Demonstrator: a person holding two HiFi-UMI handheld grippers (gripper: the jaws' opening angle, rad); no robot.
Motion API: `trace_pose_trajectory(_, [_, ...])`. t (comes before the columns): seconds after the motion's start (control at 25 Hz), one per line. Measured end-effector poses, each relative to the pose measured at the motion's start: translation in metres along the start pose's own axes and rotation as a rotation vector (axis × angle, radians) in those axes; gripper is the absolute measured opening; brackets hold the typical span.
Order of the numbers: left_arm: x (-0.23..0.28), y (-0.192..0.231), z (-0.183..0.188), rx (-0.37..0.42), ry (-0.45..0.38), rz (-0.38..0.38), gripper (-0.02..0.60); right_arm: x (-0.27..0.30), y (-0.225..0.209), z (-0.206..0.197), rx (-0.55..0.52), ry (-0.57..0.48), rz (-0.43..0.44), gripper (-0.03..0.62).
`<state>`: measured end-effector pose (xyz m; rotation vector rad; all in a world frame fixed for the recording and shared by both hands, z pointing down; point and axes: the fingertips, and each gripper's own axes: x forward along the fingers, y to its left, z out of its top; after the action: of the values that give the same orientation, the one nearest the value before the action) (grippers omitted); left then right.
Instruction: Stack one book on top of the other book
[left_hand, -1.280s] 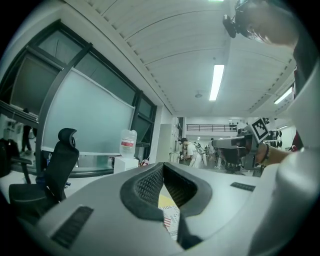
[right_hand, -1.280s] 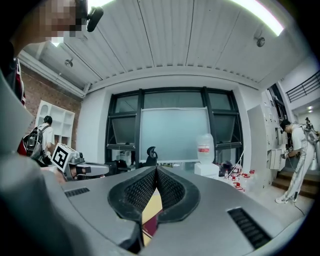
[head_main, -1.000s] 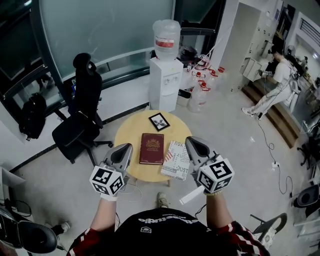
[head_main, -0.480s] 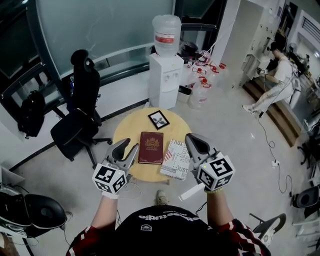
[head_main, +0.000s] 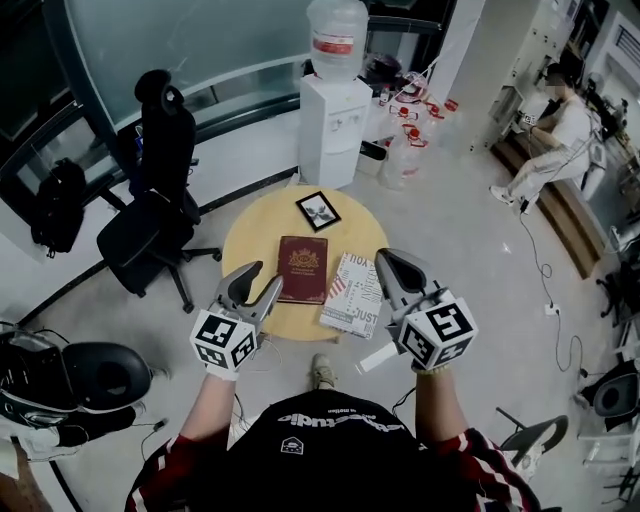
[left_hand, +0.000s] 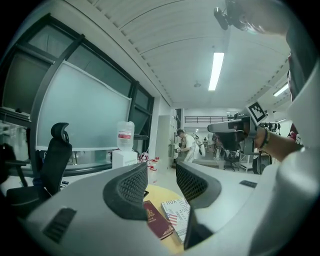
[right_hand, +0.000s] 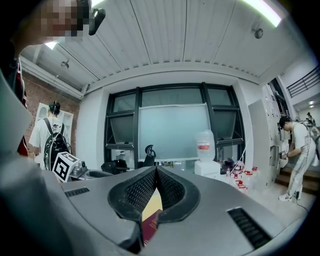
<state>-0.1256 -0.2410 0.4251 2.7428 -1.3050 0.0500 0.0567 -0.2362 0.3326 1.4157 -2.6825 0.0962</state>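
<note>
Approach: left gripper (head_main: 266, 276) jaws have just been opening, nothing between; right gripper (head_main: 386, 259) clenched, empty. Next we likely grasp the centre-frame red book (head_main: 302, 268).

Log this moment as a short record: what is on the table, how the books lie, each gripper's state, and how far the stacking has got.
surface: round wooden table
books: red book and patterned book, both flat, side by side
other item: framed picture, beyond the red book
left gripper: open, jaws have just been opening, nothing between them
right gripper: shut, holding nothing
stacking: not begun, neither book touched
</note>
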Motion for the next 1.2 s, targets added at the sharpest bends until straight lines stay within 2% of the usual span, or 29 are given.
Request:
trace_pose_trajectory(0.4, [0.024, 0.013, -0.067, -0.093, 0.083, 0.006, 0.178, 0.014, -0.004, -0.032, 0.025, 0.056, 0.009, 0.029])
trace_pose_trajectory(0.88, [0.045, 0.024, -0.166, -0.031, 0.212, -0.02, 0.212, 0.028, -0.013, -0.064, 0.073, 0.1, 0.022, 0.029])
trace_pose_trajectory(1.08, [0.045, 0.027, -0.21, 0.042, 0.282, -0.027, 0.221, 0.034, -0.016, -0.076, 0.093, 0.128, 0.027, 0.029])
trace_pose_trajectory(1.2, [0.045, 0.029, -0.241, 0.058, 0.338, -0.031, 0.221, 0.038, -0.018, -0.084, 0.103, 0.143, 0.031, 0.029])
